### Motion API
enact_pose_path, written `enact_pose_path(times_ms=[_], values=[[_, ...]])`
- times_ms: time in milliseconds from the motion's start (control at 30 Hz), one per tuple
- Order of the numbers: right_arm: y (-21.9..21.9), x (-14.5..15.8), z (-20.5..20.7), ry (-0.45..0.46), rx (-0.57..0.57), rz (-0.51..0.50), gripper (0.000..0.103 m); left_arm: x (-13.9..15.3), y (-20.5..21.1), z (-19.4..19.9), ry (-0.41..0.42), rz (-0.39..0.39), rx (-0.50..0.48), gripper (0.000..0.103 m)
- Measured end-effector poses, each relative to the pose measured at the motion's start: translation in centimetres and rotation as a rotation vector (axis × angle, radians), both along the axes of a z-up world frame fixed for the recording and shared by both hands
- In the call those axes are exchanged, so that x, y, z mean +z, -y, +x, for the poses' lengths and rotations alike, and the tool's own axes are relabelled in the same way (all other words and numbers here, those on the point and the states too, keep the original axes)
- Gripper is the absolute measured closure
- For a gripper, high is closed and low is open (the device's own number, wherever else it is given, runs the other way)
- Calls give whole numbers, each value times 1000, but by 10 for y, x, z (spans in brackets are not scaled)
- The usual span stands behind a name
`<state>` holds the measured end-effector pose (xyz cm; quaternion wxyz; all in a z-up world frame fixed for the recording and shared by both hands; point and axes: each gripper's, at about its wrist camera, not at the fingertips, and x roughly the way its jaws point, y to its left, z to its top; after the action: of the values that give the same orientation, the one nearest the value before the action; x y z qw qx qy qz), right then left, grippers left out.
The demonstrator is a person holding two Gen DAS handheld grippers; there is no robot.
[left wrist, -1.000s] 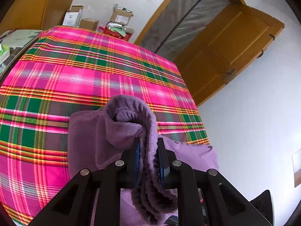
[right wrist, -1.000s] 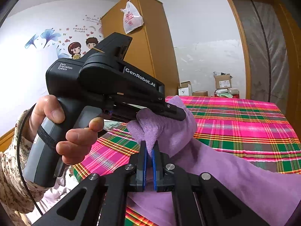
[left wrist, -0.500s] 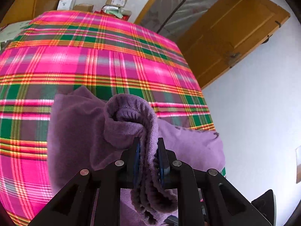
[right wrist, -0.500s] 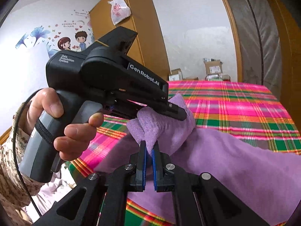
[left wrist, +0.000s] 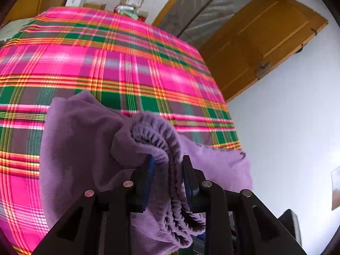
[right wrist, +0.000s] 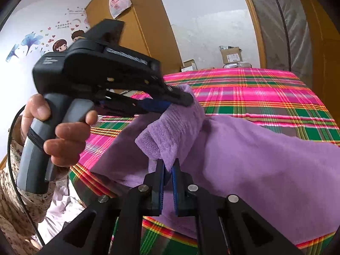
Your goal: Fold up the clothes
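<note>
Holding: both claws have a purple fleece garment (right wrist: 244,148) over a bed with a pink and green plaid cover (left wrist: 106,63)
Left claw (left wrist: 169,170): its jaws have just been opening and now stand apart, with the garment's gathered, ribbed edge (left wrist: 161,136) between them; the fabric fills the gap and hangs back over the claw body, though whether the pads press on it I cannot tell
Right claw (right wrist: 167,170): nearly closed, pinching a thin fold of the garment between its blue pads (right wrist: 174,182)
Garment: spread across the near part of the cover, bunched up where the claws meet it, the rest lying flat to the right in the right wrist view
Left claw from the side: seen in the right wrist view (right wrist: 178,99), tips at the raised fabric, blurred
Hand (right wrist: 61,131): wrapped round the grey grip, in a flowered sleeve (right wrist: 10,191)
Background: a wooden wardrobe (right wrist: 138,21) with a white plastic bag (right wrist: 116,1) hung on it, cardboard boxes (right wrist: 230,56) beyond the bed, an open wooden door (left wrist: 265,48)
</note>
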<state>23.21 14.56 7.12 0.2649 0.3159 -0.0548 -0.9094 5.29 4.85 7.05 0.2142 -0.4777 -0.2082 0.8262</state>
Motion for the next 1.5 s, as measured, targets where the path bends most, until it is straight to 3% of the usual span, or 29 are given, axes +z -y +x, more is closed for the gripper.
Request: enact_pose_path(times_ms=[67, 133, 333, 567, 800, 1100, 1200, 1300, 1433, 1500], values=[[-2, -2, 1, 7, -3, 4, 97, 6, 4, 7, -35, 1, 17, 73], [-3, -4, 3, 15, -12, 4, 97, 12, 13, 15, -72, -1, 38, 63], [-13, -7, 5, 41, -41, -23, 92, 2, 42, 26, -50, 64, 120, 63], [-30, -9, 3, 84, -80, -62, 83, -21, 69, 38, -15, 65, 199, 63], [-56, -2, 5, 67, -173, -82, 79, -31, 87, 52, -14, 78, 231, 63], [-73, 11, -18, 92, -187, -183, 61, -41, 100, 63, -1, 86, 237, 63], [-72, 10, -36, 135, -122, -238, 53, -41, 100, 67, -7, 76, 231, 63], [-67, -3, -61, 257, -53, -292, 52, -42, 99, 69, -8, 64, 221, 63], [-59, -15, -71, 324, -48, -299, 53, -47, 101, 70, 0, 66, 215, 63], [-54, -13, -70, 307, -49, -265, 69, -49, 103, 70, 6, 71, 213, 63]])
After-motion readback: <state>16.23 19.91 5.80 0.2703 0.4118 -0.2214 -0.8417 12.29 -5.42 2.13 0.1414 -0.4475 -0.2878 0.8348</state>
